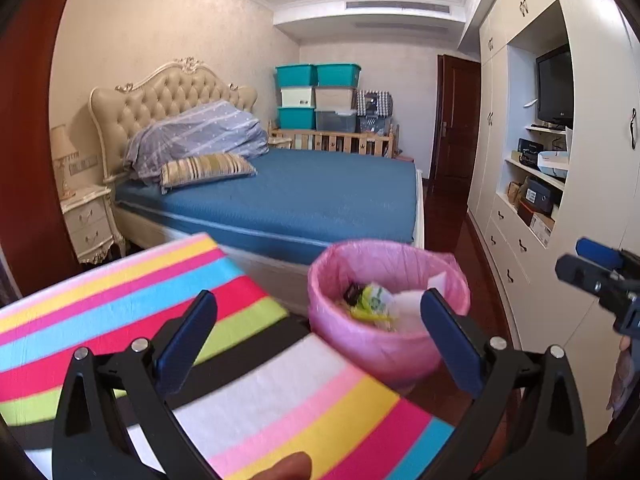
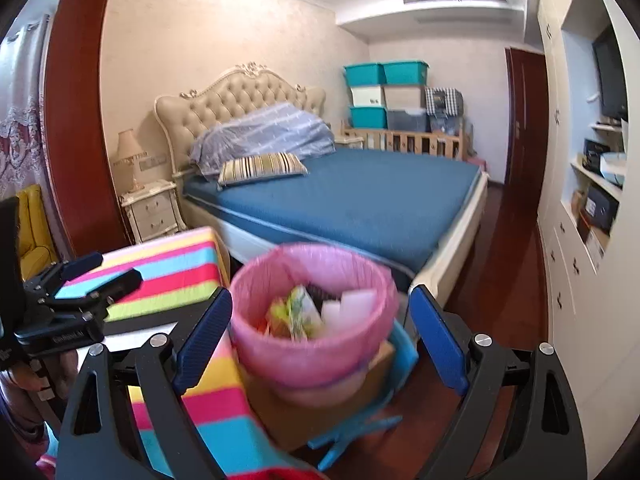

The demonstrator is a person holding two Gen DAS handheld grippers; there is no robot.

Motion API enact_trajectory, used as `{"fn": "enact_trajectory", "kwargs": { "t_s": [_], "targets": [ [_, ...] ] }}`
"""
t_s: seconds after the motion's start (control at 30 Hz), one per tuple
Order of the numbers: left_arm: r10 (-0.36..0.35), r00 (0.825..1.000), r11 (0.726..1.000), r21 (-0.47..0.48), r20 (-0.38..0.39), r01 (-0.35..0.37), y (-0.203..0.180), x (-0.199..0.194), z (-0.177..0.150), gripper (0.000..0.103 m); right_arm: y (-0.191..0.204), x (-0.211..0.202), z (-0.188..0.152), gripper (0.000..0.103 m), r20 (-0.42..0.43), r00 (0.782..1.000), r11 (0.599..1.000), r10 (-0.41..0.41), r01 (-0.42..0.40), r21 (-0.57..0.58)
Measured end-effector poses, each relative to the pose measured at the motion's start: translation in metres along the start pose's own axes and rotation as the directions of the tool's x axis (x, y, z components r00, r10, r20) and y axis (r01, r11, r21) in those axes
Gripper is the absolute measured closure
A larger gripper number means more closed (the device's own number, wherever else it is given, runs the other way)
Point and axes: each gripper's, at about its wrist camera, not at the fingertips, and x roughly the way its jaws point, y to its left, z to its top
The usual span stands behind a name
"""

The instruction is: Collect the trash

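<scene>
A bin lined with a pink bag (image 1: 384, 344) stands on the floor beside a striped table; it also shows in the right wrist view (image 2: 308, 344). Inside lie trash pieces: a yellow-green wrapper (image 1: 370, 300), white paper (image 1: 404, 300) and something dark. My left gripper (image 1: 320, 340) is open and empty, above the table edge and the bin's near rim. My right gripper (image 2: 320, 336) is open and empty, its fingers on either side of the bin from above. The right gripper shows at the right of the left wrist view (image 1: 600, 276), and the left gripper at the left of the right wrist view (image 2: 96, 276).
A table with a bright striped cloth (image 1: 120, 300) is at the left. A cardboard piece (image 2: 320, 412) and a blue plastic object (image 2: 404, 356) sit under the bin. A bed with a blue sheet (image 1: 312, 196) lies behind. White wardrobes (image 1: 532, 200) line the right wall.
</scene>
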Motion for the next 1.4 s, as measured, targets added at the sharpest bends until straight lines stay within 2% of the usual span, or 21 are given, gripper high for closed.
{"fn": "enact_trajectory", "kwargs": {
  "t_s": [0.13,0.33,0.47,0.67,1.4],
  "targets": [
    [-0.015,1.0,1.0,0.016,-0.025,0.016,-0.003,-0.01,-0.014,0.005,0.006,-0.007,-0.016,0.018,-0.041,0.999,0.998,-0.011,0.008,-0.06],
    [-0.048,0.999,0.999,0.019,-0.01,0.048,-0.009,-0.024,-0.023,0.005,0.012,-0.017,-0.03,0.018,-0.022,1.0,0.998,0.016,-0.017,-0.067],
    [-0.075,0.997,0.995,0.067,-0.007,0.075,-0.021,-0.029,-0.026,0.005,0.013,-0.014,-0.032,0.018,-0.033,0.999,0.997,0.016,-0.019,-0.081],
    [-0.098,0.995,0.992,0.079,-0.027,0.1,-0.025,-0.027,-0.032,0.005,0.013,-0.01,-0.04,0.018,-0.057,0.998,0.994,0.035,-0.041,-0.103],
    [-0.112,0.993,0.99,0.077,-0.038,0.114,-0.023,-0.024,-0.037,0.005,0.017,-0.003,-0.045,0.018,-0.073,0.996,0.991,0.049,-0.058,-0.118]
  ]
}}
